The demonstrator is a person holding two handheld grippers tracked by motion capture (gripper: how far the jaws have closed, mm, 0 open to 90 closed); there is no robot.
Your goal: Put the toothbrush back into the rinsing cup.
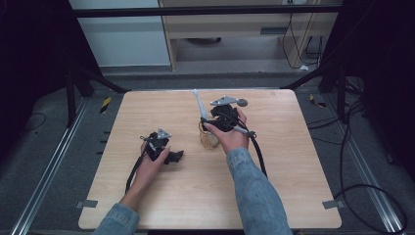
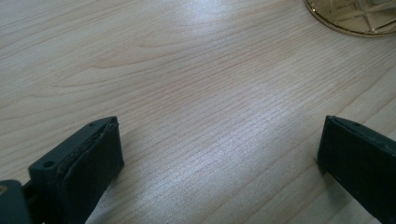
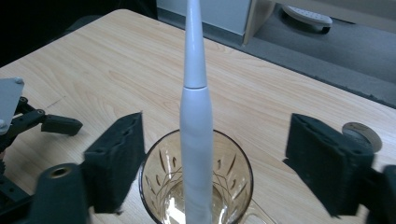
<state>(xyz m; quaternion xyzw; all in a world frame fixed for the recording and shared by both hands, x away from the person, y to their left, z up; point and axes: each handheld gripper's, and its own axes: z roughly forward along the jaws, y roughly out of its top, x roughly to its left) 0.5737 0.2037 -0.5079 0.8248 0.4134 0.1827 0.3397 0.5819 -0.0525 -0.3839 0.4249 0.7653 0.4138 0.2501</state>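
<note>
A white electric toothbrush [image 3: 196, 121] stands head-up in a clear patterned glass [image 3: 161, 186], leaning toward the table's far side. In the high view the toothbrush [image 1: 199, 105] rises from the glass [image 1: 208, 139] near the table's middle. My right gripper [image 3: 215, 140] is open, one jaw on each side of the glass rim and apart from it; a hand holds this right gripper [image 1: 211, 125] just behind the glass. My left gripper [image 2: 219, 144] is open over bare wood, with the glass base [image 2: 355, 16] ahead of it. In the high view the left gripper [image 1: 175, 156] rests left of the glass.
The wooden table [image 1: 284, 161] has bare room on its right and near sides. A small round grey disc [image 3: 362, 135] lies past my right jaw. Beyond the far edge are grey floor, dark frame legs [image 1: 78, 78] and cables [image 1: 352, 147].
</note>
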